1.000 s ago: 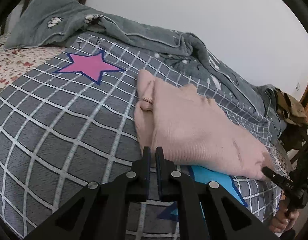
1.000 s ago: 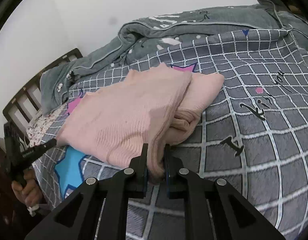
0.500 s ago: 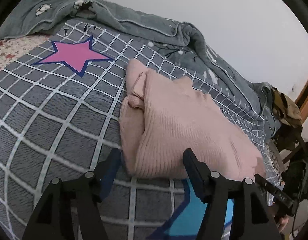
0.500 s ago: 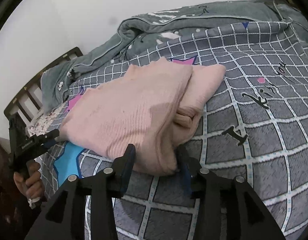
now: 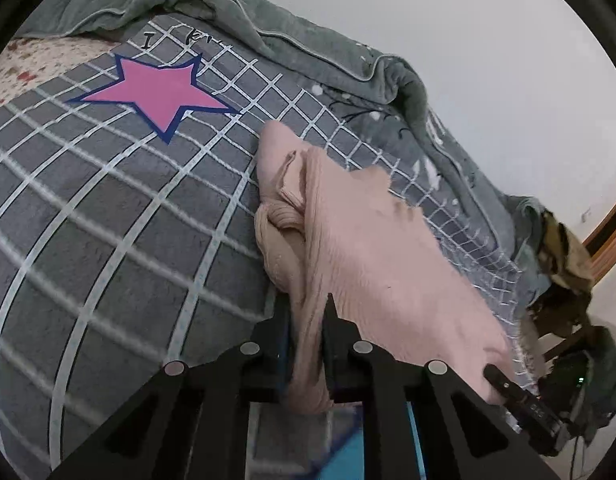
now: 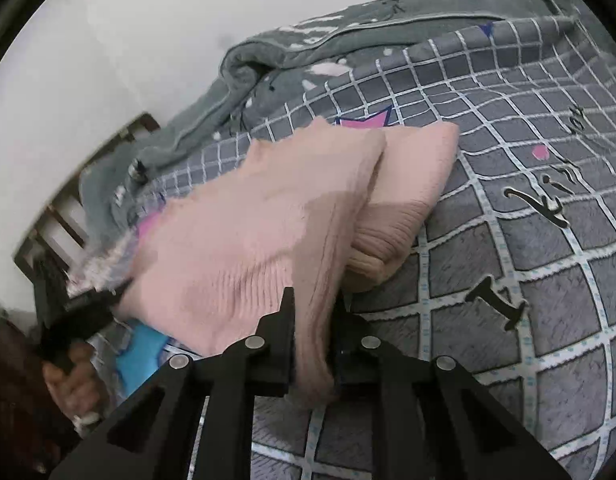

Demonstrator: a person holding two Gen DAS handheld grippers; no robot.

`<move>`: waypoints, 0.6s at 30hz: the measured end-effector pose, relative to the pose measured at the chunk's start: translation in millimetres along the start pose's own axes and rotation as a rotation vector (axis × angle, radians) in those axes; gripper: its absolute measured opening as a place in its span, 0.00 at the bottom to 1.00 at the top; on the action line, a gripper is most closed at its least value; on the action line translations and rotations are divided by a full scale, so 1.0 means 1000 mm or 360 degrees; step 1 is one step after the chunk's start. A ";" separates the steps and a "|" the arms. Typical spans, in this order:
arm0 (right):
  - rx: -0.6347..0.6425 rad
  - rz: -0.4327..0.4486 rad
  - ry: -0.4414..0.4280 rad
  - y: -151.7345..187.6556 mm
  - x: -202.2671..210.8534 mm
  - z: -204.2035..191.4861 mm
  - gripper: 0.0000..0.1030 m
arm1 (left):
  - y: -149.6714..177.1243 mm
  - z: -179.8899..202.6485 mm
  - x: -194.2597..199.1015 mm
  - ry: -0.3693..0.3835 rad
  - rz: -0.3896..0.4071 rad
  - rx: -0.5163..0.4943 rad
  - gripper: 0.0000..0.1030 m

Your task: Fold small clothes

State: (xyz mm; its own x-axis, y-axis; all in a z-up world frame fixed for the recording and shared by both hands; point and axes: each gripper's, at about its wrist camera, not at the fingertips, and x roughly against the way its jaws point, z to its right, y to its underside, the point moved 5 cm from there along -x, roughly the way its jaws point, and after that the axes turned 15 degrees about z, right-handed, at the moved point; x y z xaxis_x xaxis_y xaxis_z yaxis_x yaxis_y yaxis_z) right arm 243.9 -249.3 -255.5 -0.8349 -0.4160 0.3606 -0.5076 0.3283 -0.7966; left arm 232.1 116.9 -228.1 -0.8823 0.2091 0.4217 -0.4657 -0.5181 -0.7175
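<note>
Pink sweater point(image 5: 371, 256) pinched in closing left gripper point(image 5: 308, 312) and right gripper point(image 6: 313, 300); bedspread point(image 6: 547, 280) lettering, perhaps "I".

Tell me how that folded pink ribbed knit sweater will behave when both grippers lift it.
The folded pink ribbed knit sweater is probably floppy: its layers bunch where the closing left gripper and right gripper pinch. The unheld middle likely sags; loose folds may slip open.

Both tongs, spread wide half a second ago, are closing again on the pink sweater point(image 5: 371, 264). The left tongs point(image 5: 308, 320), which a second ago were closed at its edge, now pinch a bunched fold. The right tongs point(image 6: 313, 312) grip the sweater's near edge again.
</note>
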 end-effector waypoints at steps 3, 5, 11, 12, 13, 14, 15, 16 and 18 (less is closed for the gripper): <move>0.0059 0.0022 0.0000 -0.001 0.015 -0.006 0.13 | 0.007 0.007 0.016 -0.0002 0.0009 -0.0037 0.13; 0.0088 0.0024 -0.0011 -0.002 0.026 -0.009 0.13 | 0.014 0.012 0.030 -0.0003 0.0016 -0.0094 0.13; 0.0133 -0.0015 -0.0022 0.015 0.064 -0.007 0.13 | 0.048 0.013 0.074 0.0036 -0.0035 -0.0072 0.13; 0.0138 -0.0026 -0.0013 0.019 0.071 -0.006 0.13 | 0.052 0.014 0.079 0.0035 -0.0038 -0.0081 0.13; 0.0147 -0.0037 -0.0002 0.023 0.078 -0.006 0.13 | 0.058 0.015 0.085 0.0029 -0.0040 -0.0098 0.14; 0.0156 -0.0043 0.0005 0.027 0.083 -0.006 0.13 | 0.061 0.016 0.089 0.0021 -0.0042 -0.0117 0.16; 0.0168 -0.0048 0.0017 0.030 0.089 -0.006 0.13 | 0.063 0.017 0.093 0.0009 -0.0037 -0.0149 0.16; 0.0181 -0.0058 0.0038 0.032 0.092 -0.006 0.15 | 0.064 0.018 0.096 -0.0002 -0.0025 -0.0182 0.19; 0.0226 -0.0065 0.0093 0.033 0.098 -0.006 0.19 | 0.059 0.021 0.101 -0.0039 0.0022 -0.0257 0.27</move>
State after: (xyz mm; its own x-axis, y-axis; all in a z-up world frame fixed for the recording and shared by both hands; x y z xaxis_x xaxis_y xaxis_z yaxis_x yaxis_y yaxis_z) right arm 143.5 -274.0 -243.6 -0.8273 -0.3752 0.4182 -0.5095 0.1875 -0.8398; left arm 116.9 90.4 -216.0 -0.8878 0.1817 0.4229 -0.4600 -0.3805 -0.8022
